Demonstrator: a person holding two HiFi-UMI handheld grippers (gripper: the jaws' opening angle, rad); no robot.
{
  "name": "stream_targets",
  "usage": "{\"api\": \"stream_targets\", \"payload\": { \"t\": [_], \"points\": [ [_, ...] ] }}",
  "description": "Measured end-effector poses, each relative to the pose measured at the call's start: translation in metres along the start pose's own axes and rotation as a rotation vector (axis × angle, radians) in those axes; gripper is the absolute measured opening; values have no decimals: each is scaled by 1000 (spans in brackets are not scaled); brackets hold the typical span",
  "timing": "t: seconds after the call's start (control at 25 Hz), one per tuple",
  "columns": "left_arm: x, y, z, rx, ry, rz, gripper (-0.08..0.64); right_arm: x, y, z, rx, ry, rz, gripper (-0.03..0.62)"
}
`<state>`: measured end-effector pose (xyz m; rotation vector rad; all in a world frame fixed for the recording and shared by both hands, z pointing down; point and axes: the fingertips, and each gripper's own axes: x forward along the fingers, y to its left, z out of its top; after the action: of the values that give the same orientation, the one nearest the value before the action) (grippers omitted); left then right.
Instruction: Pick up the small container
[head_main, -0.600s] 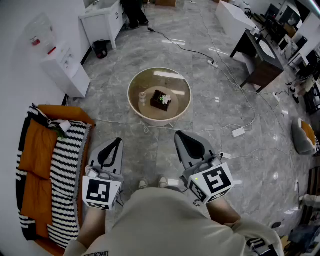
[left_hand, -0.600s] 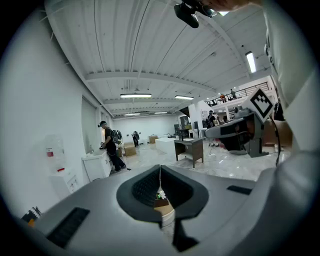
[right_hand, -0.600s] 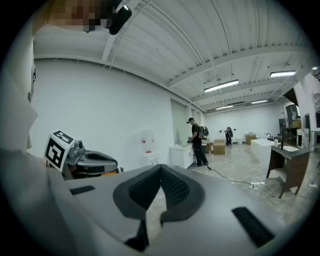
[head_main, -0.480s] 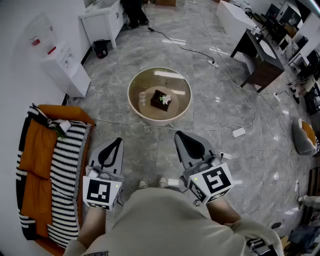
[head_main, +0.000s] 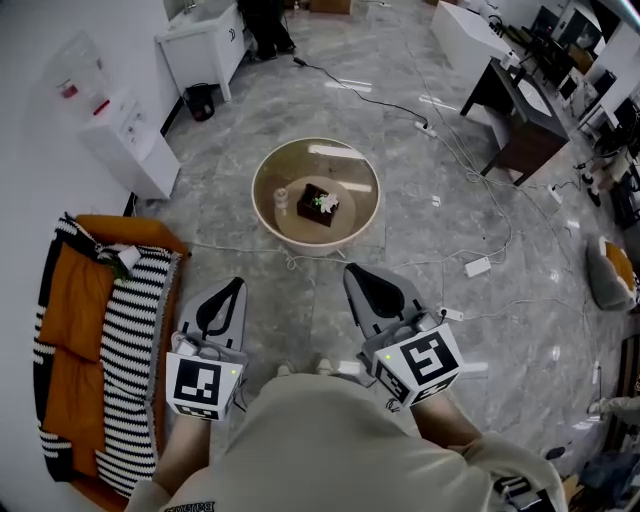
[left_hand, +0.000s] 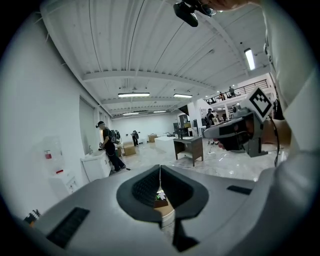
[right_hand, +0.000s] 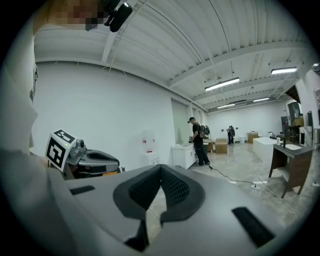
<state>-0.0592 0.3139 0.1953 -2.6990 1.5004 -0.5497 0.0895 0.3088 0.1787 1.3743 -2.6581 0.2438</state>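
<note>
A small pale container (head_main: 281, 195) stands on a round beige table (head_main: 345, 230), left of a dark box with a flower sprig (head_main: 320, 204). Both grippers are held low in front of the person, well short of the table. My left gripper (head_main: 235, 282) is shut with nothing in it, and its own view (left_hand: 160, 167) shows the pads meeting, with the dark box (left_hand: 160, 198) glimpsed beyond them. My right gripper (head_main: 351, 268) is also shut and empty, its jaws closed together in its own view (right_hand: 161, 167).
An orange and striped sofa (head_main: 100, 330) lies at the left. A white water dispenser (head_main: 130, 140) and a white cabinet (head_main: 205, 40) stand by the wall. Cables and a power strip (head_main: 476, 265) cross the grey floor, with a dark desk (head_main: 515, 110) at the far right.
The head view has shifted a little, so the table sits slightly higher and further left. Both grippers stay shut and almost still.
</note>
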Motion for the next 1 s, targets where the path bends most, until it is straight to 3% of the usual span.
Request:
{"api": "stream_targets", "payload": {
  "t": [0.6,1.0],
  "points": [
    [19,-41,10,6,3,75,8,-30,-33,-23,-12,16,51,-5],
    [19,-71,23,66,-22,44,8,-36,-31,-22,-3,-31,75,-5]
  ]
}}
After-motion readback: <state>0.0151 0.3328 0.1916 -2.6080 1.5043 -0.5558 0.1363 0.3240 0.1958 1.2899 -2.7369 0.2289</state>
